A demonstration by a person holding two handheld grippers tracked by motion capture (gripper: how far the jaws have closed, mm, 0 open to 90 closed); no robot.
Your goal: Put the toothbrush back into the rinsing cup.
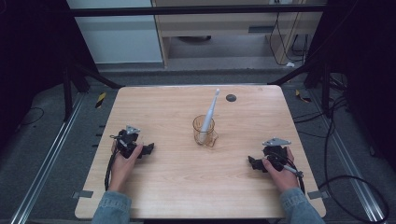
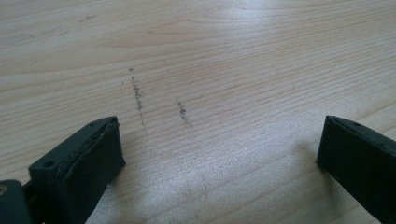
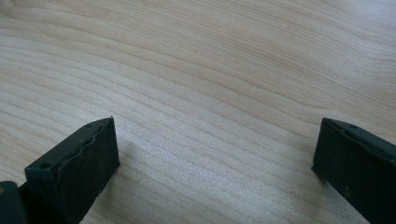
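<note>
- High view: the wooden table [image 1: 187, 186] carried, near its centre, a clear amber cup [image 1: 204, 130] with a white toothbrush [image 1: 208, 114] standing tilted inside it, head up and leaning toward the far edge.
- The left gripper [image 1: 148, 149] rested on the table well left of the cup; in the left gripper view its jaws stood wide apart over bare wood with nothing between them.
- The right gripper [image 1: 252, 163] rested well right of the cup; in the right gripper view its jaws likewise stood wide apart, holding nothing.
- Largest risk, as judged: the cup looked light and top-heavy with the long brush, so a sideways approach from either gripper could have tipped or slid it.
- Lesser risk: a pinch on the slanted handle could have levered the cup over, since the brush leaned on its rim.
- Smallest risk: the smooth handle could have slipped between the pads if gripped near its narrow neck.
</note>
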